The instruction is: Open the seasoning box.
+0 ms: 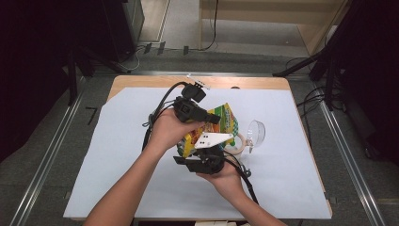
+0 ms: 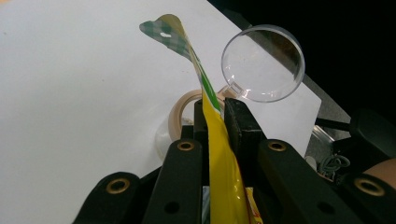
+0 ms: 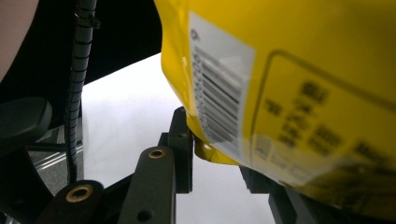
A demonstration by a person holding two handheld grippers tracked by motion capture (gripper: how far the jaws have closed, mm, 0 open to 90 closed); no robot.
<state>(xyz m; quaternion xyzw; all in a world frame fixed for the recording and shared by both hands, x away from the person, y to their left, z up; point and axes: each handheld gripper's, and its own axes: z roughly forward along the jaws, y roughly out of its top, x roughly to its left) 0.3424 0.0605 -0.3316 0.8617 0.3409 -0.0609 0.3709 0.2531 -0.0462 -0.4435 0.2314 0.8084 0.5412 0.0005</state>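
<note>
a white sheet [image 1: 117,160] covers most of the wooden table [image 1: 141,81]. on it, just right of the hands, lie 1 roll of tape [image 1: 242,143] and 1 clear plastic cup [image 1: 256,132] tipped on its side, its round mouth facing the left gripper view; cup and roll sit close together, right behind the bag, so they crowd the space on that side. black stands and cables ring the table on the floor.

there is 1 yellow snack bag [image 1: 225,120], held up off the sheet between 2 grippers at the middle of the table. the left gripper [image 1: 214,117] reaches in from the upper left, its jaws nearly closed and pinching the bag's thin sealed edge, which rises between them in the left gripper view up to a green checked top. the right gripper [image 1: 207,151] comes from below, grey plate on top, jaws part closed around the bag's lower corner beside the barcode; whether the far pad presses it i cannot tell for sure, though the near pad touches.

both forearms enter from the bottom edge; the left hand [image 1: 167,129] wraps its gripper from above, the right hand [image 1: 223,179] cups its gripper from underneath.
</note>
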